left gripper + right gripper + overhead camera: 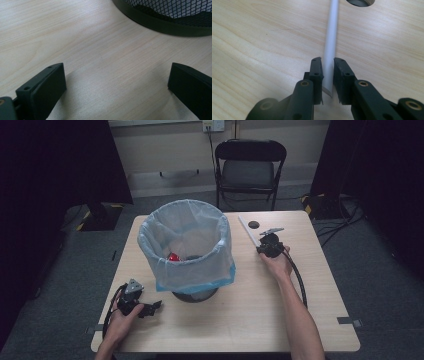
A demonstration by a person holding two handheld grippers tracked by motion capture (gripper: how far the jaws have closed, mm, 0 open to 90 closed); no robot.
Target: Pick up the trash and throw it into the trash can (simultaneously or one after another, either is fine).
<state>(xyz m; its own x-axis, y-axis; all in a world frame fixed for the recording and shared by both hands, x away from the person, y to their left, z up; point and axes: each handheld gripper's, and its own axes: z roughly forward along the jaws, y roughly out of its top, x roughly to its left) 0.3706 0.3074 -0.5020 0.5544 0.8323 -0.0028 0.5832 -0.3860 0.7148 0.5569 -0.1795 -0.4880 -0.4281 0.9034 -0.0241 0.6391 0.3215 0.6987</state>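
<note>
A light wooden table carries a lined mesh bin at centre, a white stick at two o'clock.

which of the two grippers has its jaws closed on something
The right gripper: its jaws clamp the white rod lying on the table. The left gripper stands open over bare wood.
</note>
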